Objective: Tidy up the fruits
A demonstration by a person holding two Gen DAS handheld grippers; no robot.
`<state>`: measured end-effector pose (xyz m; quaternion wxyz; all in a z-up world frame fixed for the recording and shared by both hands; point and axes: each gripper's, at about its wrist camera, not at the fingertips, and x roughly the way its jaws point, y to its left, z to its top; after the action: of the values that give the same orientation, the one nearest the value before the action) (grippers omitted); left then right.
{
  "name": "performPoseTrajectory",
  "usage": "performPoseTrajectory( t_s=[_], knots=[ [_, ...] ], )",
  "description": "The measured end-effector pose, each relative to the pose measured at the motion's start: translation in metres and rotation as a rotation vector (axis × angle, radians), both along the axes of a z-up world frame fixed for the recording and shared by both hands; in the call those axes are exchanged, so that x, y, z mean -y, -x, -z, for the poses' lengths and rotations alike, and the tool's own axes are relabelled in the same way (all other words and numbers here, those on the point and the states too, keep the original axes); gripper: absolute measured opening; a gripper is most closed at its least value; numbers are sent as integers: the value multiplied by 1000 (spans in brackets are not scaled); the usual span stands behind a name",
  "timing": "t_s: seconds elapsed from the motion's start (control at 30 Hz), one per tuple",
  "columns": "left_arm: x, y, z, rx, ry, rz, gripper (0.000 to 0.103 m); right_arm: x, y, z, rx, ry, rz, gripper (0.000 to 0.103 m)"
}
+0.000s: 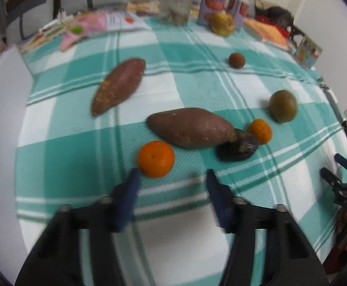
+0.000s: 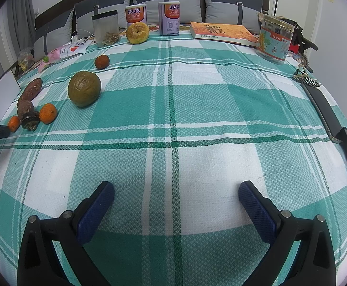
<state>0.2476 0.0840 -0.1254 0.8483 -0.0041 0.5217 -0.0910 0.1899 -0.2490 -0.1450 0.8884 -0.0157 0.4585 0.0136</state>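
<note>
Just behind the nearest tangerine [image 1: 155, 159], I hold my left hand-held gripper [image 1: 172, 175] open to straddle it, while my right hand-held gripper [image 2: 176, 189] waits open and empty over bare bedspread [image 2: 197, 100].

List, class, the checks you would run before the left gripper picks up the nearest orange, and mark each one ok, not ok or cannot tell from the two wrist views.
1. Left gripper open: ok, jaws spread wide.
2. Left gripper holding nothing: ok.
3. Nearest orange between the fingers: not ok; it sits just ahead, near the left fingertip, off centre.
4. Room around the orange: cannot tell; the sweet potato lies very close behind it, and contact is unclear.
5. Right gripper out of the way: ok, open over bare checked cloth, far from the fruit.
6. Left view sharp enough to aim: not ok, blurred.
</note>
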Motion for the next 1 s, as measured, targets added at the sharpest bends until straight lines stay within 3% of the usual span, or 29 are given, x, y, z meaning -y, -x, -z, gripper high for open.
performPoseTrajectory(
  t_s=[0.17, 0.23, 0.27, 0.53, 0.83, 1.0],
  knots=[
    [-6, -8, 2, 30, 49, -34, 54, 0, 0, 0, 0, 0, 0, 103],
    [-4, -10, 3, 41, 51, -24, 45, 0, 0, 0, 0, 0, 0, 103],
    [-4, -10, 3, 45, 48, -20, 32, 0, 0, 0, 0, 0, 0, 103],
    [-14, 14, -6, 74, 93, -49, 30, 0, 0, 0, 0, 1, 0, 103],
    [-13, 86, -7, 65, 61, -33, 30, 0, 0, 0, 0, 1, 0, 103],
    [-9, 105, 4, 69, 47, -52, 35, 0, 0, 0, -1, 1, 0, 103]
  ],
)
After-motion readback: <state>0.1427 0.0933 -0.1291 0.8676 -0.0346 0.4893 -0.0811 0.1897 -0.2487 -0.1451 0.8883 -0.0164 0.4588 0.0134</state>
